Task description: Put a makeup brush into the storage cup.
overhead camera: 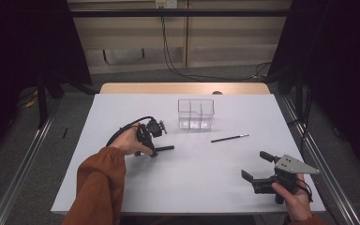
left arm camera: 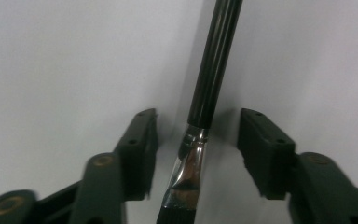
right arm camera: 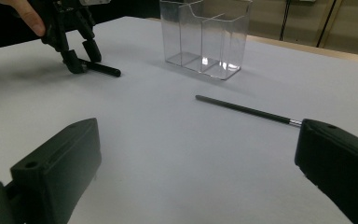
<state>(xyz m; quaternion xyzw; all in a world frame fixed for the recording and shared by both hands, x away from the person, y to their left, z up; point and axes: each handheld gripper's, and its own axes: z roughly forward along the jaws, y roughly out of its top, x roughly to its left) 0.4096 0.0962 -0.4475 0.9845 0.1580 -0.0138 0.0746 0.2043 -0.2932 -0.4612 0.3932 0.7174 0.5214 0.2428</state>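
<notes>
The left gripper (overhead camera: 155, 149), on a forearm in a rust-orange sleeve (overhead camera: 98, 183), points down at the white tabletop (overhead camera: 192, 173) over a thick paintbrush (left arm camera: 212, 70). Its jaws stand part-way in, one on each side of the brush's shiny metal ferrule (left arm camera: 189, 163), with a gap left on both sides. The round, glossy black handle lies flat on the tabletop. The right gripper (overhead camera: 257, 165) rests low near the front right edge, jaws wide and empty. A thin black brush (overhead camera: 229, 138) lies near a clear plastic organiser (overhead camera: 196, 114) with compartments.
</notes>
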